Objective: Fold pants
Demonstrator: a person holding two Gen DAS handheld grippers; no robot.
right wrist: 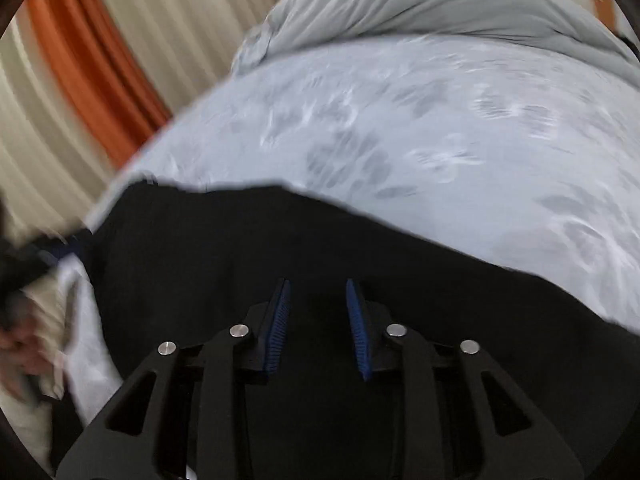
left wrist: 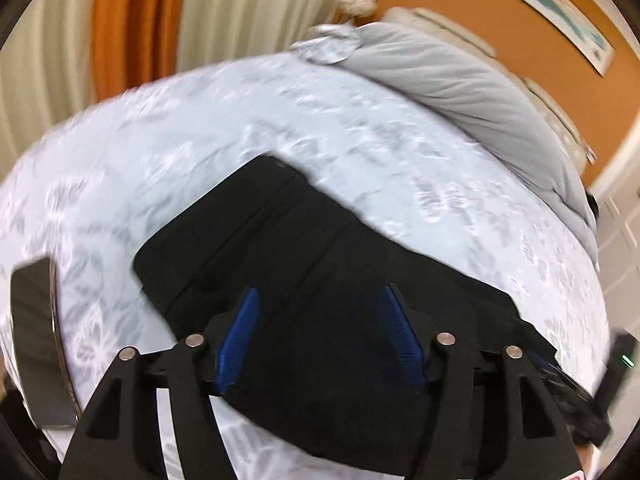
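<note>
The bed [left wrist: 360, 120] carries black pants [left wrist: 288, 240], a phone [left wrist: 36, 340] left of them, a grey duvet [left wrist: 460, 80] beyond.

The left claw [left wrist: 318, 300] points steeply down, its blue pads spread wide with nothing pressed between them. The right claw [right wrist: 318, 288] tilts down likewise, pads narrower yet apart.

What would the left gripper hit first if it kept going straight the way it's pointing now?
Most likely the black pants. The left gripper points down at them with its jaws apart and nothing between them, and the dark cloth fills the line ahead on the patterned bedspread. How far off they lie is unclear.
</note>
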